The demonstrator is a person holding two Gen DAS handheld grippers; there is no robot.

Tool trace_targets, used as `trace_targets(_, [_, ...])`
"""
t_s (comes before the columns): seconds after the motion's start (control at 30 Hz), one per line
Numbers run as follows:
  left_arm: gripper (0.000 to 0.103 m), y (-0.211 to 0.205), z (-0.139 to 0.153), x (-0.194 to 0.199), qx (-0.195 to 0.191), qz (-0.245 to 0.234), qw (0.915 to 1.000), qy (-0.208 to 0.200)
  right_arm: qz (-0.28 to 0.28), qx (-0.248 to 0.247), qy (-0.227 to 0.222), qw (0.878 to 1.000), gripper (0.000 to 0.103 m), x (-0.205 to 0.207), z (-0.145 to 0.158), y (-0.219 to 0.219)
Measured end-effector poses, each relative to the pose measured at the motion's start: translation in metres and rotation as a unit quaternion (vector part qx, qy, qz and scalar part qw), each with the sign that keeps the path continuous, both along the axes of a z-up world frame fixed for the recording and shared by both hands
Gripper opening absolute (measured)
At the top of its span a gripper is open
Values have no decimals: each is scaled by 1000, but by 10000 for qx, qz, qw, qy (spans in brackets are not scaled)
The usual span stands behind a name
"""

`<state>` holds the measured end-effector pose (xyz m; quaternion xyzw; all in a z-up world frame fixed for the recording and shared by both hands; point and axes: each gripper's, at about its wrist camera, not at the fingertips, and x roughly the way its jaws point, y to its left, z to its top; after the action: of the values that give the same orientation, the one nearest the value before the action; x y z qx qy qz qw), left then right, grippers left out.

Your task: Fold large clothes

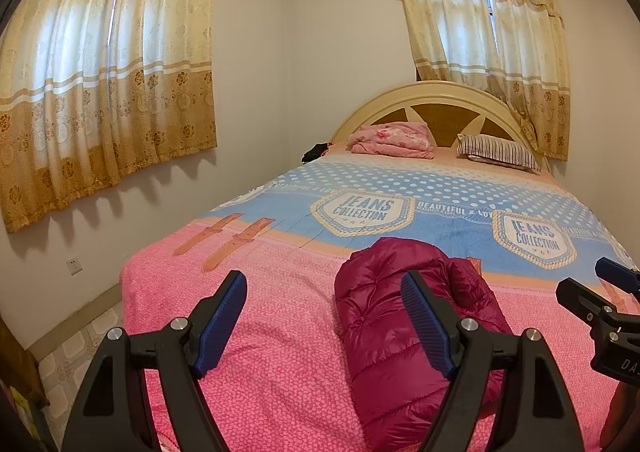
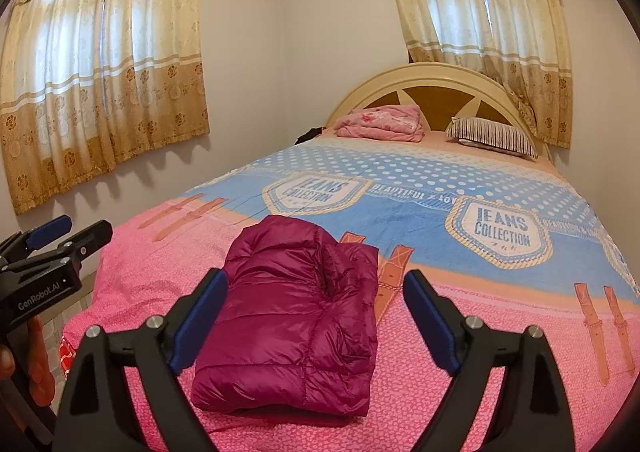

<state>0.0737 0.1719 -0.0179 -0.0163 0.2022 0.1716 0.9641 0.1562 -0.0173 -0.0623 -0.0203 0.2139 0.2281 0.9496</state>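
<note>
Nearest you, both grippers hang over the foot of the bed with their jaws spread wide and nothing between them: the left gripper sits to the left of the garment, the right gripper almost squarely before it. Just beyond the blue pads lies the glossy magenta quilted puffer jacket, already folded into a compact, puffy rectangle on the pink patterned bedspread. It looks close to done, so judge the finish: press the bundle flat to push out trapped air, square any loose edge, and avoid pinching the slippery shell, which could spring open. Farther off lie a folded pink floral blanket and a striped pillow against the cream arched headboard.
</note>
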Motion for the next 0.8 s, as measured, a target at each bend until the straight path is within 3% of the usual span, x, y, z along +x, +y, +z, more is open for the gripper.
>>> trace_targets(0.8, [80,0,-5,3,-19,-5,10000,85,5,2,16,10000,92,0,0,-1])
